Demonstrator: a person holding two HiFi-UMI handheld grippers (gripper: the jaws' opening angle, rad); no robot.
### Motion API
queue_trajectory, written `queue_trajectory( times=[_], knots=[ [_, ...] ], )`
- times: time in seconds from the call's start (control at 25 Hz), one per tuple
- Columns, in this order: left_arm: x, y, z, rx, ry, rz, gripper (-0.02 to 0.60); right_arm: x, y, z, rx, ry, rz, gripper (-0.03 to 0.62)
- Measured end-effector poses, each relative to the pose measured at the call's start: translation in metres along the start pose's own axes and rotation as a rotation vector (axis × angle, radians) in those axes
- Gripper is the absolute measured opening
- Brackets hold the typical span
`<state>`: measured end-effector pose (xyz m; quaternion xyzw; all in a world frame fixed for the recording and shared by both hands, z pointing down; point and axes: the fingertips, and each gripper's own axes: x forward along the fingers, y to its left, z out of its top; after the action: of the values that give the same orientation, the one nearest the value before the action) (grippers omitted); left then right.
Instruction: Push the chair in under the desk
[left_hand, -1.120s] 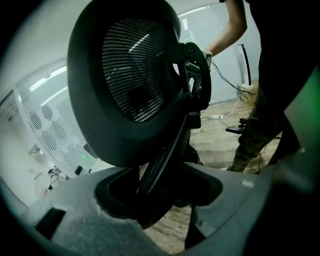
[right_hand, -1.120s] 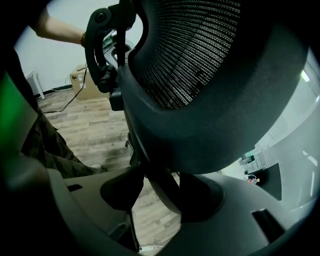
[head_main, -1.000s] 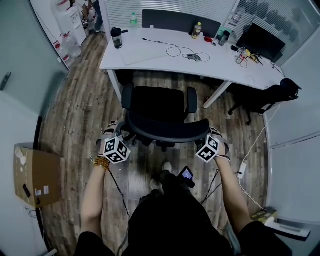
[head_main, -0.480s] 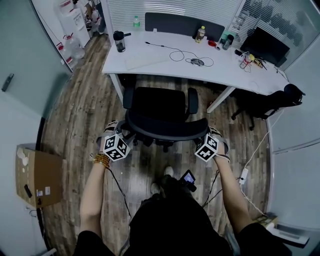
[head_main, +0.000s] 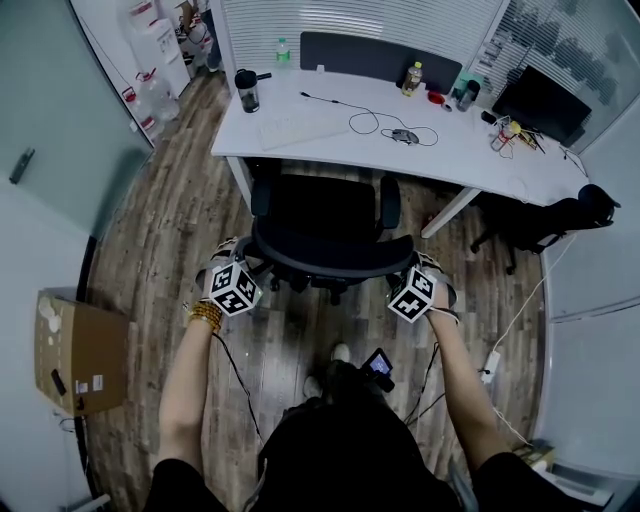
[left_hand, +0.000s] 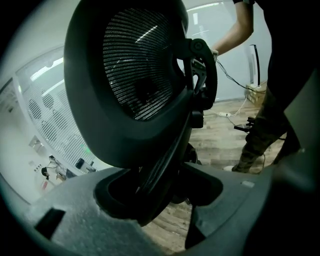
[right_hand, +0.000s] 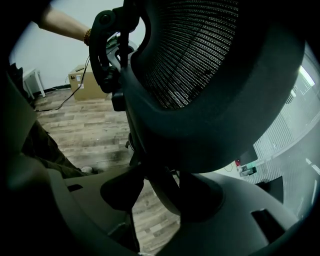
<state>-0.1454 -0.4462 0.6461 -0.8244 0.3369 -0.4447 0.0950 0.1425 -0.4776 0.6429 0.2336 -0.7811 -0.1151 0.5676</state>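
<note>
Jaws of the left hand-held gripper (head_main: 240, 262) (left_hand: 165, 200) are closed on the left rim of the backrest of the black mesh-backed office chair (head_main: 322, 215) (left_hand: 135, 75). The right hand-held gripper (head_main: 405, 272) (right_hand: 160, 195) is clamped the same way on the right rim of the chair's backrest (right_hand: 210, 75).

- Chair position: on the wood-plank floor (head_main: 170, 215), facing the white desk worktop (head_main: 330, 150). The seat's front edge is at the worktop's near edge. The armrests and backrest stand out in the open.
- Flanking the chair: an upright white desk leg (head_main: 238, 182) just to its left and a slanted white desk leg (head_main: 446, 200) to its right.
- Beyond the slanted leg: a second black swivel chair (head_main: 560, 215), well apart.
- On the worktop: a black lidded tumbler (head_main: 246, 90), a clear bottle with a green cap (head_main: 281, 48), a yellow-labelled bottle (head_main: 411, 77), a looped black cable (head_main: 370, 118), and a black monitor (head_main: 540, 103) at the far right.
- On the floor: a brown cardboard box (head_main: 75, 350) far left and a white power strip (head_main: 490, 360) to the right.
- Arms: both bare forearms reach forward, roughly parallel, one to each side of the backrest. There is an amber bead bracelet (head_main: 203, 318) on the left wrist. The person stands directly behind the chair.
</note>
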Motion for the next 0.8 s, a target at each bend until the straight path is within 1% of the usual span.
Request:
queue_trajectory(
  times=[0.28,0.48,0.8],
  knots=[
    [0.022,0.032,-0.001,-0.03,0.035,-0.001,0.262,0.02,-0.031,0.011,0.005,0.004,0.006,0.222],
    [0.037,0.05,-0.003,-0.046,0.058,-0.026,0.262,0.033,-0.047,0.016,0.02,0.009,0.001,0.224],
    [0.062,0.09,-0.002,-0.04,0.066,-0.031,0.27,0.054,-0.079,0.027,0.046,0.004,-0.018,0.227]
  ],
)
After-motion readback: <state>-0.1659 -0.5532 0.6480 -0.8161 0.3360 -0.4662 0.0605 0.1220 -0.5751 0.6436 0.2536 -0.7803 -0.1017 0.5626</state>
